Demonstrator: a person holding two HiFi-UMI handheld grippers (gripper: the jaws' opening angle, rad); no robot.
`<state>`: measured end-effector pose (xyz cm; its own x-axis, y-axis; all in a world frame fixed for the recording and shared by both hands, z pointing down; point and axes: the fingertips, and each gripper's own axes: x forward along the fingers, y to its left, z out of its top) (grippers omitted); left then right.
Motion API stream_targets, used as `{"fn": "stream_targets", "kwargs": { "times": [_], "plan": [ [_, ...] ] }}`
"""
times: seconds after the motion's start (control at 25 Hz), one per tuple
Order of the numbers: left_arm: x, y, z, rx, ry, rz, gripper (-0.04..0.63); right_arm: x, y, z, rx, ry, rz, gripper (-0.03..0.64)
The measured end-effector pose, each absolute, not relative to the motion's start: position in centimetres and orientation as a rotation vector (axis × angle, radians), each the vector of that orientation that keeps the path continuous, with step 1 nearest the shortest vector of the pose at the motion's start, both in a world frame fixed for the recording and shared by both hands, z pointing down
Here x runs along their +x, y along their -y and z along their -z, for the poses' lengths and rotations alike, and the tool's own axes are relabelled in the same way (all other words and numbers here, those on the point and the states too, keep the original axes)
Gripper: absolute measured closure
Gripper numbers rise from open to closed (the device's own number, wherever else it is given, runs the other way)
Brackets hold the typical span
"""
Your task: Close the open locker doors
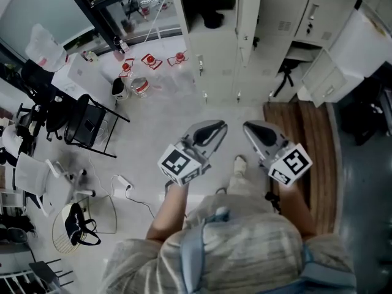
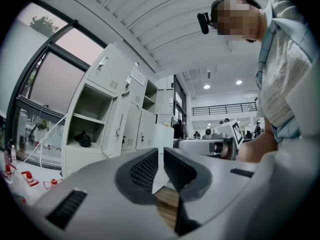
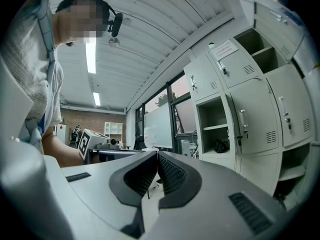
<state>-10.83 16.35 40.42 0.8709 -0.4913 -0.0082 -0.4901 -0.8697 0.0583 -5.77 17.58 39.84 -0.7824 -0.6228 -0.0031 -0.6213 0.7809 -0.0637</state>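
So, looking down from the head view, a bank of pale grey-white metal lockers (image 1: 257, 48) runs along the far edge of the floor (image 1: 159, 121), and several of its doors are hanging open. One narrow door (image 1: 248, 17) sticks out edge-on right beside an open compartment (image 1: 205, 5) that has a dark lump (image 1: 213, 21) sitting in it. I can't tell what the lump is. Over toward the far right corner of the floor, a big door panel (image 1: 367, 48) and a smaller door (image 1: 324, 78) are swung wide, next to a brown wooden strip (image 1: 309, 133).

The doors are plain flat panels. The ones showing in the right gripper view each have a little vent grille and an upright handle, and one up high has a paper label (image 3: 226, 49) stuck on it.

On the left hand-held gripper (image 2: 161, 153) the 2 jaws are almost together, with just a thin slit between the dark ribbed pads and nothing in it. The right hand-held gripper (image 3: 157, 154) has its pad tips touching and it's holding nothing either. Both are held out level in front of the person, side by side, well apart from the lockers and touching no door.

Near the left edge of the floor there's a black chair (image 1: 86, 124), and some red-and-white bits (image 1: 150, 60) lie farther back.
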Motion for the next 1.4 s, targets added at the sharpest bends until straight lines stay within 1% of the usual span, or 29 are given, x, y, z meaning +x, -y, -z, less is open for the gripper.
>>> {"fn": "stream_targets", "kwargs": {
  "times": [0.28,0.72,1.4],
  "plan": [
    [-10.2,-10.8,-40.2,2.985,0.829,-0.004,0.571,-5.1,-12.3,-39.8,-0.988,-2.945,0.076,0.615],
    [-6.6,-1.8,-39.3,2.979,0.847,-0.009,0.571,-2.1,-2.9,-38.3,-0.970,-2.933,0.059,0.615],
    [-3.8,7.9,-38.6,2.952,1.020,-0.014,0.571,3.3,7.6,-38.3,-1.013,-3.018,0.075,0.612]
  ]
}}
